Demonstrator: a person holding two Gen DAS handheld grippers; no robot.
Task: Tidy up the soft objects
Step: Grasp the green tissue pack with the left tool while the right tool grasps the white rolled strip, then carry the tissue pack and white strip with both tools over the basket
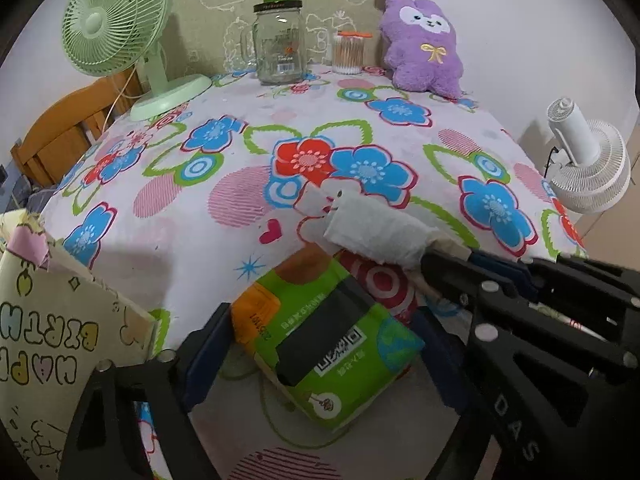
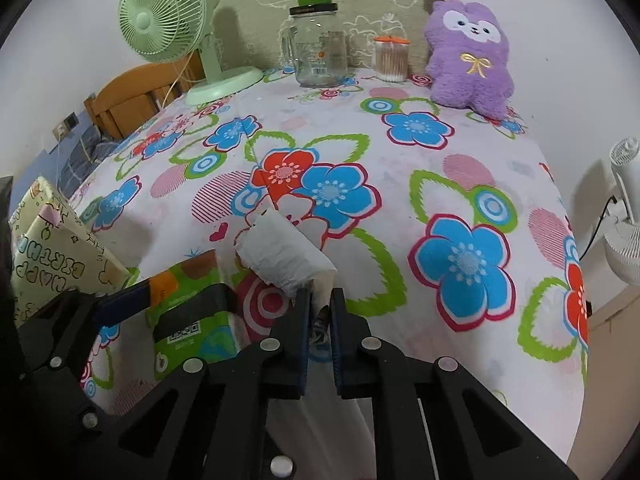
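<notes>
You face one tabletop (image 2: 460,208) draped in a smooth cloth printed with big blue, red and green flowers. At its far edge stand one pale green fan (image 2: 168,20) with a round wire grille, one fluffy purple plush toy (image 2: 468,60) with a gold bow, one clear glass jar (image 2: 318,56) with a handle and a black lid, and one small clear tub of cotton swabs (image 2: 391,60). One white fan (image 1: 588,164) sits off the right edge. At near left leans one flat cream card box (image 1: 52,340) with pastel letters.

Your left tool (image 1: 320,344) stands wide, its blue-padded fingers on either side of one soft green plastic tissue pack (image 1: 328,348) lying on the near cloth; whether the pads touch it you cannot tell. Your right tool (image 2: 320,312) is pinched narrow on one crumpled white tissue (image 2: 284,256), pulled up just above and beside the pack.
</notes>
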